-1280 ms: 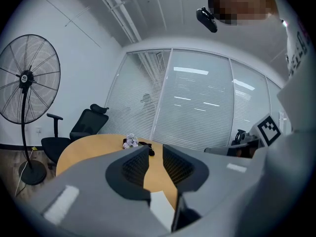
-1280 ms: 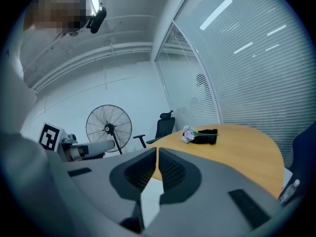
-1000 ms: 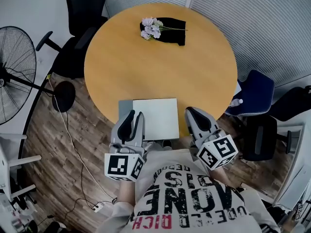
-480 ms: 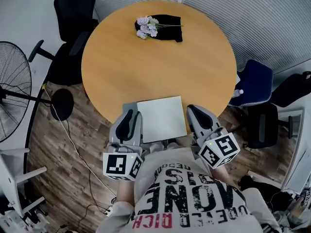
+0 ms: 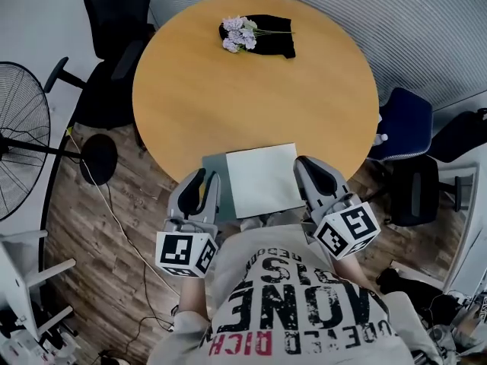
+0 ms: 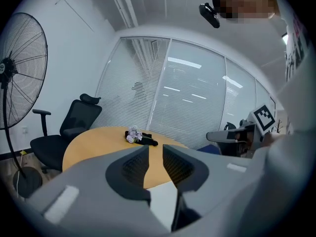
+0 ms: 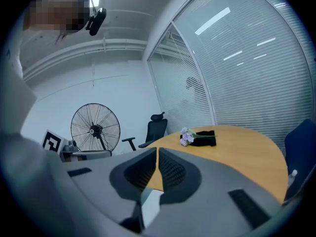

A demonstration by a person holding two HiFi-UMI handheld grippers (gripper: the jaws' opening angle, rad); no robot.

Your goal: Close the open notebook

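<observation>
- Notebook (image 5: 265, 179) lies flat at the near edge of the round table (image 5: 251, 97), right in front of the person. White face up, w/ a grey strip showing along its left side.
- L gripper (image 5: 207, 179): at the table's near rim, just left of the notebook. Touching or not, can't tell from above.
- In the left gripper view the L gripper (image 6: 155, 149) has its jaws a narrow gap apart. Only tabletop shows btwn the pads, nothing held. White of the notebook (image 6: 163, 201) shows lower down, below the pads.
- R gripper (image 5: 308, 166): just beside the notebook's right edge, tips over the table rim.
- In the right gripper view the R gripper (image 7: 157, 151) has its jaws together at the tips, nothing gripped. A bit of the notebook (image 7: 150, 204) shows low btwn the jaw bases.
- Both grippers point away from the person, across the table, notebook btwn them.
- Far side of the table: flowers (image 5: 239, 34) lying on a black cloth (image 5: 275, 40), well apart from the notebook.
- Around the table: fan (image 5: 19, 147) on the left, black chair (image 5: 114, 21) at far left, blue chair (image 5: 407, 131) on the right.
</observation>
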